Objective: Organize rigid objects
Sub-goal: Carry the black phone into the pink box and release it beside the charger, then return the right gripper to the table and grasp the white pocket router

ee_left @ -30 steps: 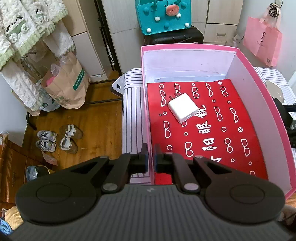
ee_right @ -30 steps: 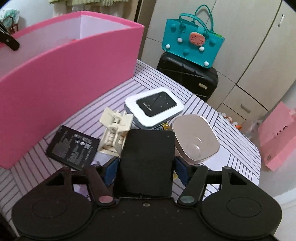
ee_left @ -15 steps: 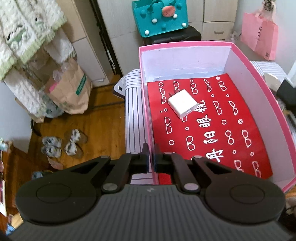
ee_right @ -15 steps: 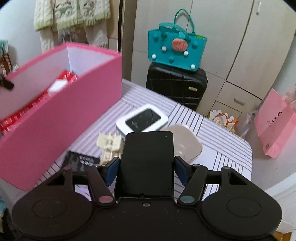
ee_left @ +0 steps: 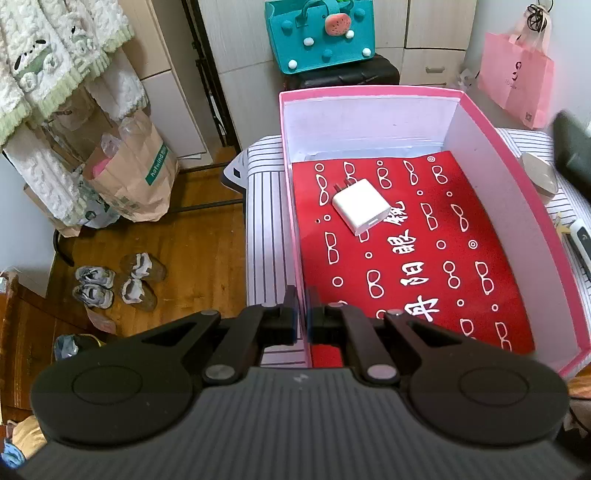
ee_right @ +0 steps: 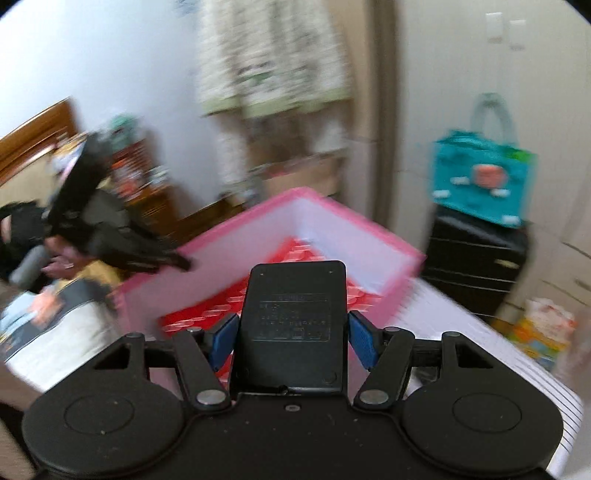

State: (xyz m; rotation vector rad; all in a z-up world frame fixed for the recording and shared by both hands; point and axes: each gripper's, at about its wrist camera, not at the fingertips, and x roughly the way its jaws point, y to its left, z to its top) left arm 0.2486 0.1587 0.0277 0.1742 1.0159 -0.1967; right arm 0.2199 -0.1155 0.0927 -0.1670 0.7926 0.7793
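A pink box with a red patterned liner stands on a striped tabletop. A white charger plug lies inside it, toward the far left. My left gripper is shut on the box's near left wall, which runs up between its fingers. My right gripper is shut on a flat black device, its blue pads pressing both sides. It hangs above the box's corner, label side up. The right wrist view is blurred. It shows the left gripper at the box's far rim.
A teal felt bag sits on a black suitcase behind the box, and a pink shopping bag hangs at the back right. A beige oval case lies right of the box. Shoes and a paper bag are on the floor, left.
The right gripper has risen off the table with the black device and swung left, so the box's inside now shows under it. The left gripper has kept its hold on the wall.
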